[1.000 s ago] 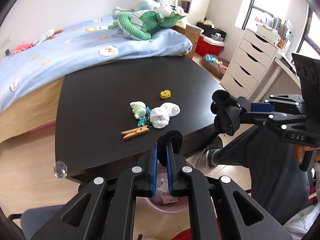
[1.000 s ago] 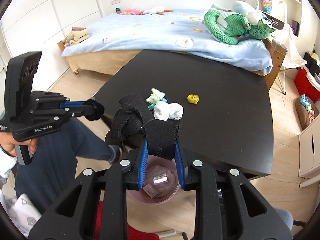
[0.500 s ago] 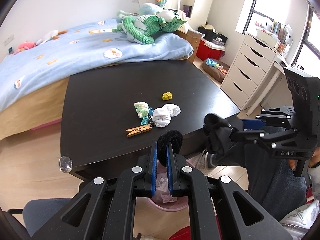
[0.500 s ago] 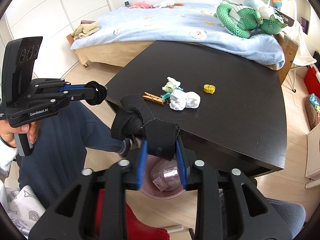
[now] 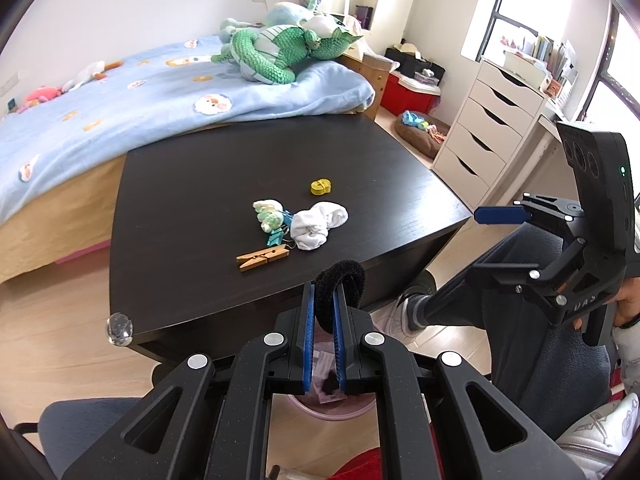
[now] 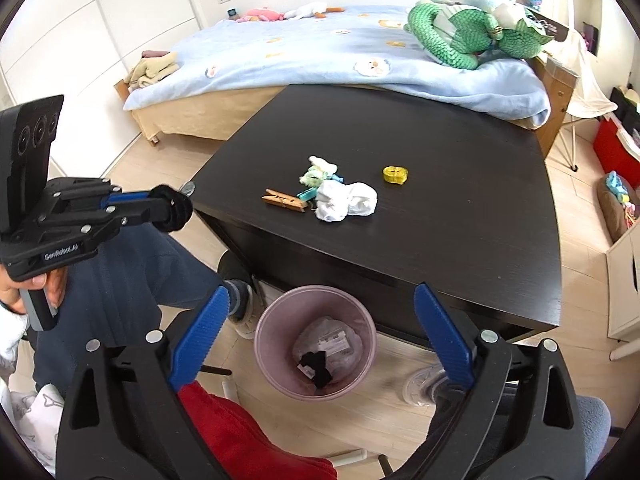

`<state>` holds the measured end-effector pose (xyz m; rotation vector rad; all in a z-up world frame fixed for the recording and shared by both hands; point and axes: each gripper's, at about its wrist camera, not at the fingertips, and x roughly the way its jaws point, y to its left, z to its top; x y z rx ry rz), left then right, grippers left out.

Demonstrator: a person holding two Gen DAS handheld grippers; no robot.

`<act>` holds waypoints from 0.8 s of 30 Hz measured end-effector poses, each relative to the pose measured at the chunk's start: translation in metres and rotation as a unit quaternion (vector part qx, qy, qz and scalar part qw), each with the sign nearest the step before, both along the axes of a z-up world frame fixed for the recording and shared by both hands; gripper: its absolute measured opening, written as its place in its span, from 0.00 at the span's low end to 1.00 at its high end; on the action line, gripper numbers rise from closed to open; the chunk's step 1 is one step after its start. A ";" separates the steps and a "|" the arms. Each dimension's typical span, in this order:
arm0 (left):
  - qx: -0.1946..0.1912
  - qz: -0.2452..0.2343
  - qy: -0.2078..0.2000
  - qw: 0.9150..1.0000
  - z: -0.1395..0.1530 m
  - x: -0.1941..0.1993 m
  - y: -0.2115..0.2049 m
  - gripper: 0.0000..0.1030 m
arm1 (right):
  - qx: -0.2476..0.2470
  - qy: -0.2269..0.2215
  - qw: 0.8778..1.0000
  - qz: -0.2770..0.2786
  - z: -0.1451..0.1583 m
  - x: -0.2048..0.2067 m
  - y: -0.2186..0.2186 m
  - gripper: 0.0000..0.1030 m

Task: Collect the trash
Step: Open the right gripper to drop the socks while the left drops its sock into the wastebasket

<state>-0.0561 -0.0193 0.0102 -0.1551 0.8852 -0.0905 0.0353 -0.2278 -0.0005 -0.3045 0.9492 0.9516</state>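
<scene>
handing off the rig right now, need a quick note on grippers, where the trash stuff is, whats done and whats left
Left gripper: shut on a black fuzzy loop, above the pink bin.
Right gripper: jaws opening, nothing between them, over the bin.
Done: a black piece lies in the bin with some wrappers.
Left: drop the loop; on the black table remain the clothespin, white sock, green-white bundle and yellow item.

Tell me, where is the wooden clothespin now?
The clothespin lies on the black table, near its front edge. In the right wrist view it is just left of the white sock.
</scene>
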 end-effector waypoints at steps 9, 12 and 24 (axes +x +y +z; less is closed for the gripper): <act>-0.002 -0.019 0.005 1.000 -0.002 0.003 -0.015 0.08 | 0.001 -0.009 0.999 -0.033 0.006 0.004 -0.015 0.91; -0.001 -0.029 0.009 1.000 -0.003 0.006 -0.023 0.08 | 0.004 -0.011 0.999 -0.044 0.007 0.007 -0.021 0.91; 0.000 -0.047 0.013 0.999 -0.001 0.012 -0.035 0.09 | 0.015 -0.009 0.998 -0.058 0.010 0.012 -0.032 0.91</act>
